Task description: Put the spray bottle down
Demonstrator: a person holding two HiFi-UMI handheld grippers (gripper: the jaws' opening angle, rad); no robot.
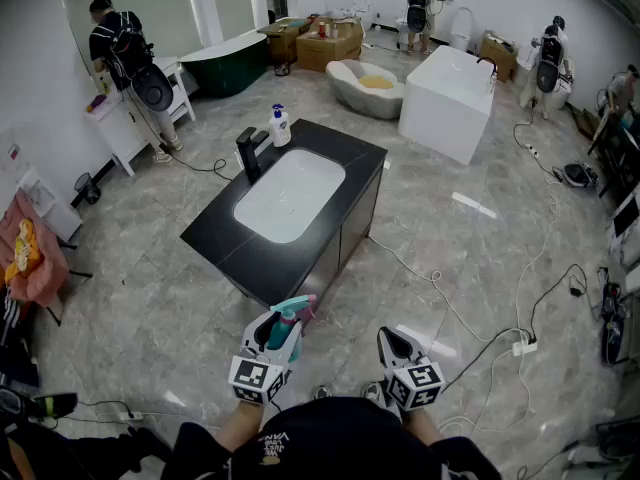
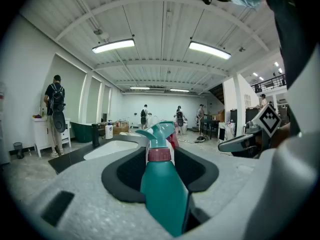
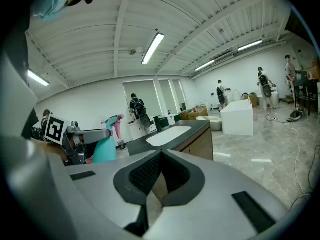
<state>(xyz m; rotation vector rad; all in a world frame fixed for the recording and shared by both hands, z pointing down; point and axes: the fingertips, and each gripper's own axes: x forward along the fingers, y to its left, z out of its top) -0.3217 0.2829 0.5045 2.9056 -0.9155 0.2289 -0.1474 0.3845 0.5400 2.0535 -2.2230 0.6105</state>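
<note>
Bottle (image 2: 162,184) clamped between left gripper (image 1: 276,340) fingers. Right gripper (image 3: 160,156) fingers shut together, nothing between. Desk (image 1: 330,144) ahead of both.

Near the 6 o'clock edge, the left gripper (image 1: 283,320) clasps a teal spray bottle (image 1: 281,336), with the right gripper (image 1: 390,338) at its 3 o'clock. Toward 12 o'clock stands a black vanity counter (image 1: 335,146) with a white basin (image 1: 290,196), and a faucet (image 1: 249,153) at the basin's 10 o'clock.
</note>
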